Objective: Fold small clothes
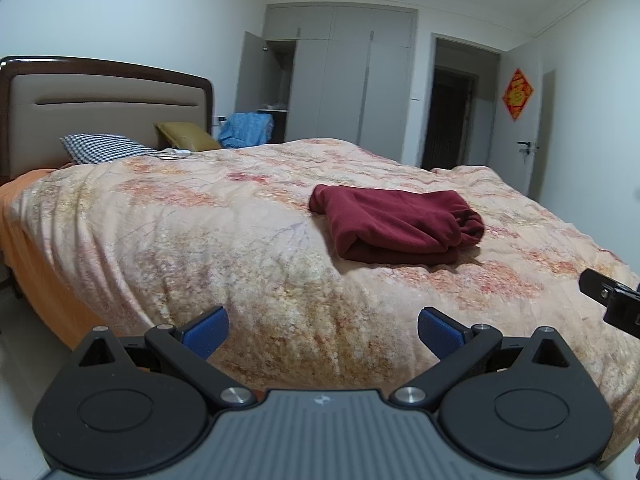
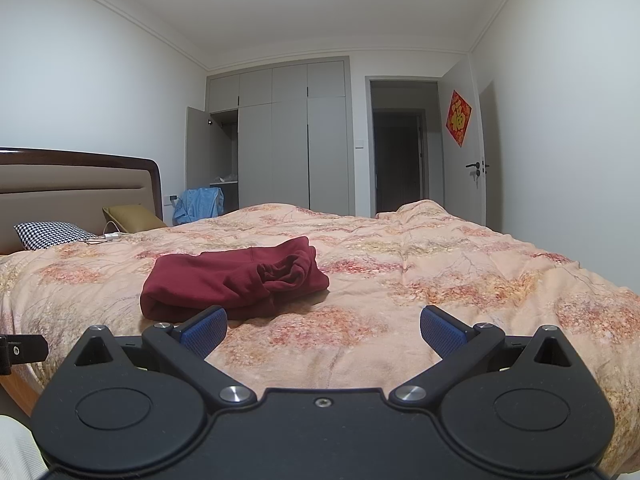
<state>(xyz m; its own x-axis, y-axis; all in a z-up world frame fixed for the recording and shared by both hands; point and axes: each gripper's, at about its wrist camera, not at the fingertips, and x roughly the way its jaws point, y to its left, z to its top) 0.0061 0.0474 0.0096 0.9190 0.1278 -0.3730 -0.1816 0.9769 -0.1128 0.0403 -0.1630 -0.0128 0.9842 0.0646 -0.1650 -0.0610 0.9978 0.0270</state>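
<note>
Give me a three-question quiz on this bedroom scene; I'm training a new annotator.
1. True or false: the left tongs grip the red garment.
2. The garment lies: A) spread flat B) folded C) hanging.
3. What patterned item rests near the headboard?

Key: 1 false, both the left and right tongs are open and empty. 2 B, folded on the quilt. 3 the checked pillow.

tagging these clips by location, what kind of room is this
A bedroom in a home, most likely. A bed with a padded headboard and pillows fills the view, a built-in wardrobe stands behind it, and a folded dark red garment lies on the quilt.
</note>
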